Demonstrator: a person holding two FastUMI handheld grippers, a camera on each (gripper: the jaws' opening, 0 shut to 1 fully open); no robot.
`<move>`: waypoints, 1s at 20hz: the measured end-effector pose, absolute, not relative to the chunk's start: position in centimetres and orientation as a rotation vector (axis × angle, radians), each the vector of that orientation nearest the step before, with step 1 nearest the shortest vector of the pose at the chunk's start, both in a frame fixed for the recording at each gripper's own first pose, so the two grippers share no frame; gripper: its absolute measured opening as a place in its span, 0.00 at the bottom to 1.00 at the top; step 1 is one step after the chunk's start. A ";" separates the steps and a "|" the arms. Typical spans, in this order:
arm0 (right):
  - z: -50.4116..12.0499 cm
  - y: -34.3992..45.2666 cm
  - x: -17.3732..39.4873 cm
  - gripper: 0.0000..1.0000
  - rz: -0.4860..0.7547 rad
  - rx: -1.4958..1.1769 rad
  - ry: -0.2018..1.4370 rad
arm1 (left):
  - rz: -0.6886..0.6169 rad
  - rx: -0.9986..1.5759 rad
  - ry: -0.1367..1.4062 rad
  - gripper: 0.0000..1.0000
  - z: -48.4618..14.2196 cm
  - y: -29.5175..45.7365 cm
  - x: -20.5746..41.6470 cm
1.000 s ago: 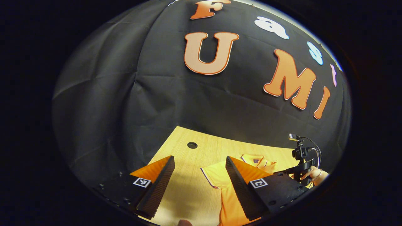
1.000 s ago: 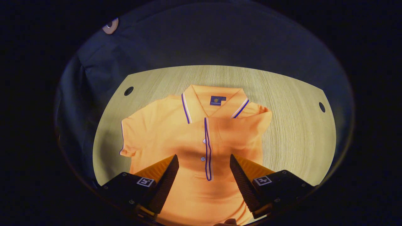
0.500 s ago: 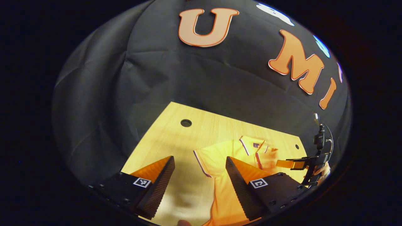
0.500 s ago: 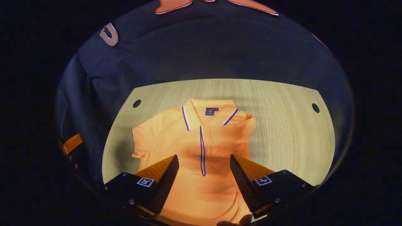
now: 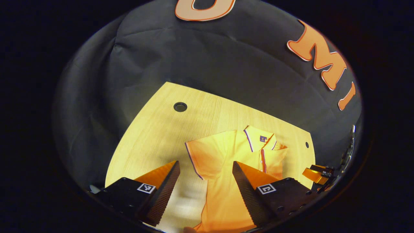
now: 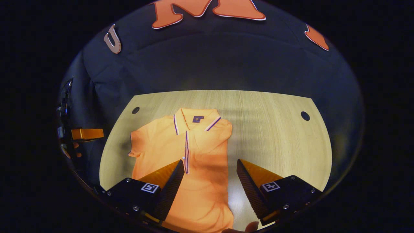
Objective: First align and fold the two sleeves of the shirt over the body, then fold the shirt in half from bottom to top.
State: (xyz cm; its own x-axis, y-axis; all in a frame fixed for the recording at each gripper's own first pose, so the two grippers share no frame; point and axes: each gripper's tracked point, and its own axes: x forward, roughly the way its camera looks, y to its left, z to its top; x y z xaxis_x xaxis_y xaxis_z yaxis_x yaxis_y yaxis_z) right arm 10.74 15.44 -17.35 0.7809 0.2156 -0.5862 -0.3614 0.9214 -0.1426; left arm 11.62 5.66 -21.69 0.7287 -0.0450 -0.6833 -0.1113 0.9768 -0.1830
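Shirt (image 6: 186,155) lies flat on the wooden table (image 6: 275,136), collar toward the far wall, with one sleeve already folded over its body. Your right gripper (image 6: 210,184) hangs above its lower half, fingers spread and empty. Your left gripper (image 5: 205,186) hovers spread too, over the other sleeve (image 5: 203,158).

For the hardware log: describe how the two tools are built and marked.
Each tool, left and right, has two wedge-shaped fingers with ridged inner faces, mounted on black blocks with screws. Each block carries a small square black-and-white marker. In the right gripper view, a hand grips the left tool's dark frame.
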 end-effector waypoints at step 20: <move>-20.1 7.5 9.3 0.99 0.319 -0.109 0.711 | 0.275 -0.195 1.080 0.99 -35.3 9.3 18.9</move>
State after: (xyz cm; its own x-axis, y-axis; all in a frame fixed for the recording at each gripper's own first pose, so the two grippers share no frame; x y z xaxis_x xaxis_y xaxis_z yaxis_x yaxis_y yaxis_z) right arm 9.30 7.52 -20.11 0.7120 0.2503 -0.6560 -0.3236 0.9462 0.0099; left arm 18.86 9.26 -35.25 0.4420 0.1255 -0.8882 -0.3150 0.9488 -0.0227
